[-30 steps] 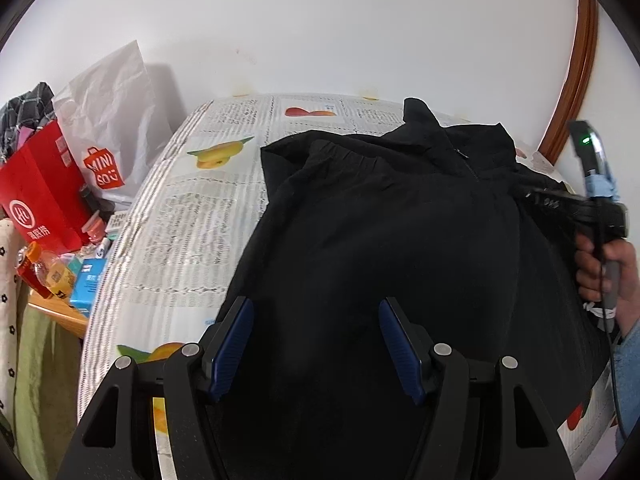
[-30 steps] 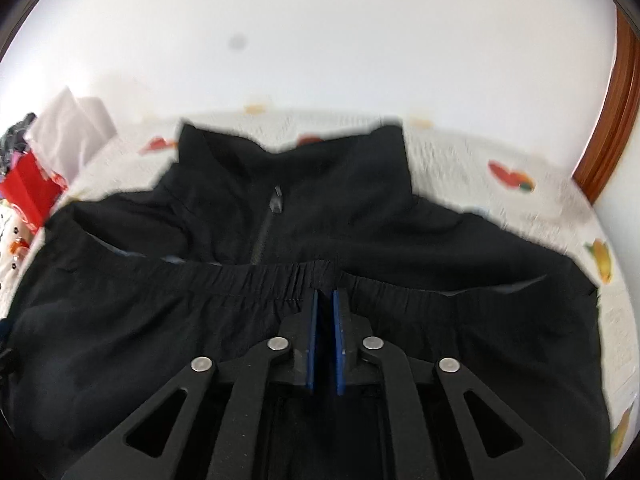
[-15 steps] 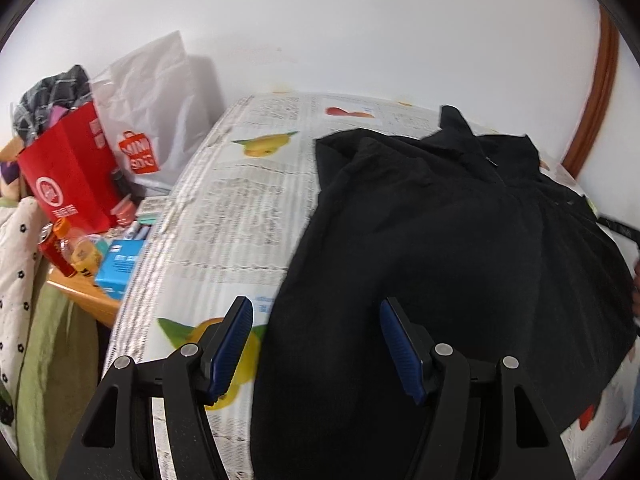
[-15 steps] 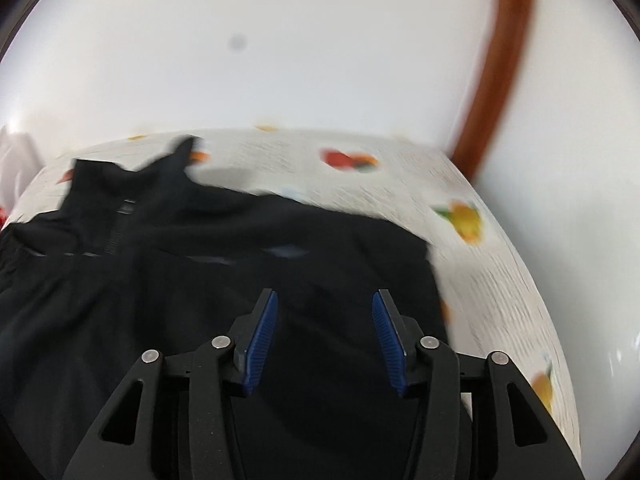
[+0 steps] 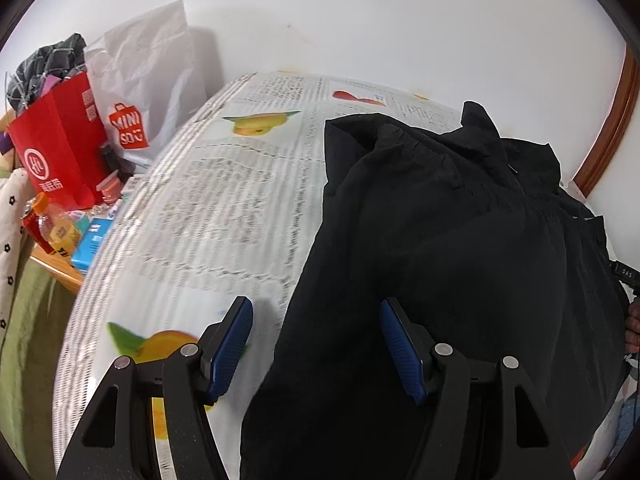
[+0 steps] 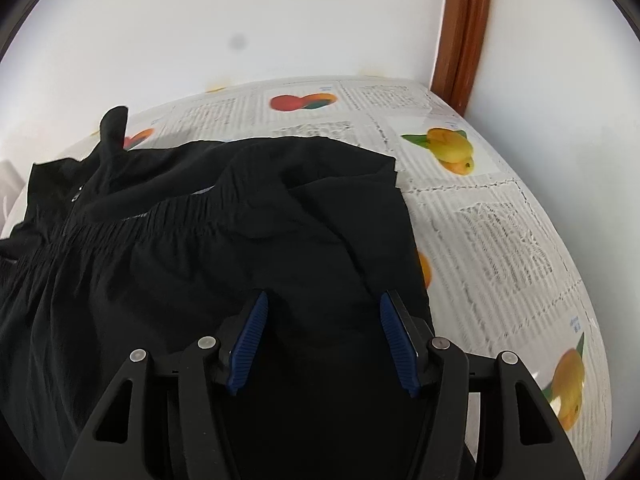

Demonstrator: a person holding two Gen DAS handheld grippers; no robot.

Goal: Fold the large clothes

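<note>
A black zip jacket (image 5: 460, 240) lies on the newspaper-print tablecloth (image 5: 240, 200), its lower part folded up so the elastic hem sits near the collar. My left gripper (image 5: 316, 344) is open and empty, straddling the jacket's left edge. In the right wrist view the jacket (image 6: 240, 248) fills the left and middle, with the elastic hem across its upper part. My right gripper (image 6: 322, 338) is open and empty above the jacket's right side.
Left of the table stand a red paper bag (image 5: 60, 148), a white Miniso bag (image 5: 144, 96), a bottle (image 5: 56, 228) and small boxes. A brown wooden frame (image 6: 460, 28) stands at the far right corner. A white wall runs behind the table.
My right gripper has opened, letting go of the jacket's hem, and swung to the jacket's right side. My left gripper stayed open and shifted left to the jacket's left edge.
</note>
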